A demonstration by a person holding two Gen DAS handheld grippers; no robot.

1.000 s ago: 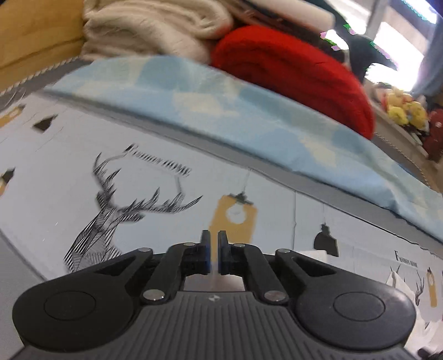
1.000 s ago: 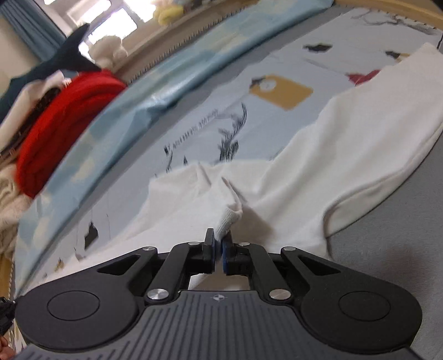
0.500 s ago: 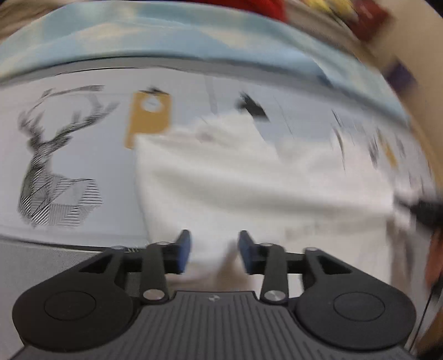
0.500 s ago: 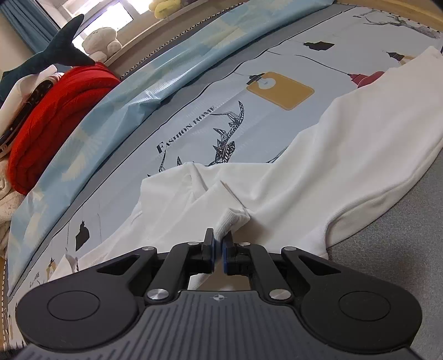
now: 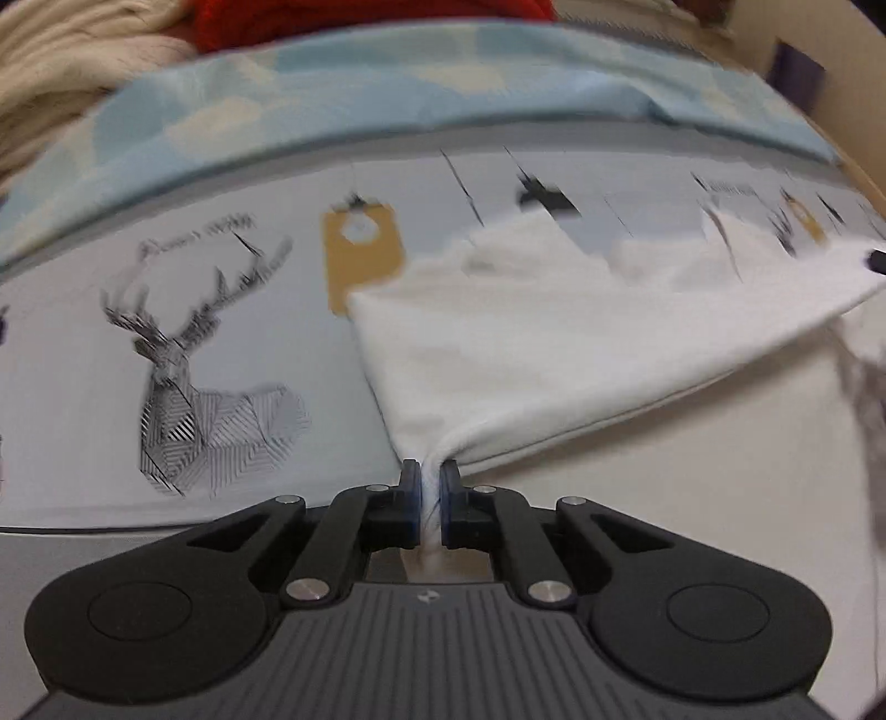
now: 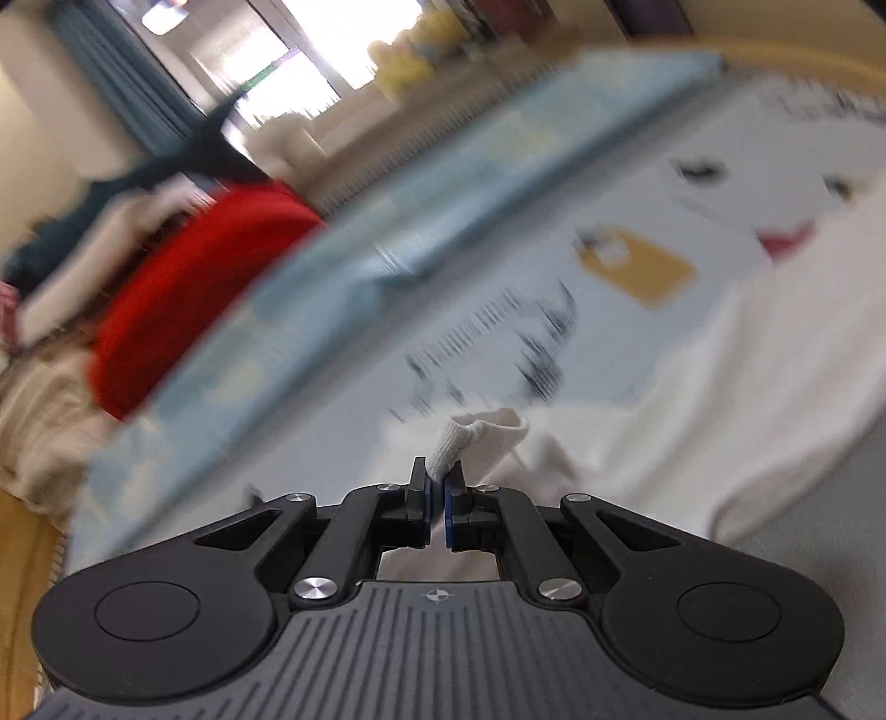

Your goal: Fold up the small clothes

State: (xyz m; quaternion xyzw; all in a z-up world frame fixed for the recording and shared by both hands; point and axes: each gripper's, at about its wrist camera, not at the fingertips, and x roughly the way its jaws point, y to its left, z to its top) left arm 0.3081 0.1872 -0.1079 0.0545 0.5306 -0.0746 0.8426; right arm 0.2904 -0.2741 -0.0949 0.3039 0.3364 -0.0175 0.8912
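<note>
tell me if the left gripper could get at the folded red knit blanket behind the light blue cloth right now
Probably not: the left gripper is shut on the white garment, and the red blanket lies beyond the blue cloth.

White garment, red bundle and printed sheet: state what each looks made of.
White garment: soft matte knit, probably cotton jersey; it drapes and puckers where the left gripper pinches it, and the cuff held by the right gripper looks ribbed.
Red bundle: thick, likely a chunky knit; blur leaves it open.
Printed sheet: smooth, flat woven-looking fabric with a deer print, matte.
</note>
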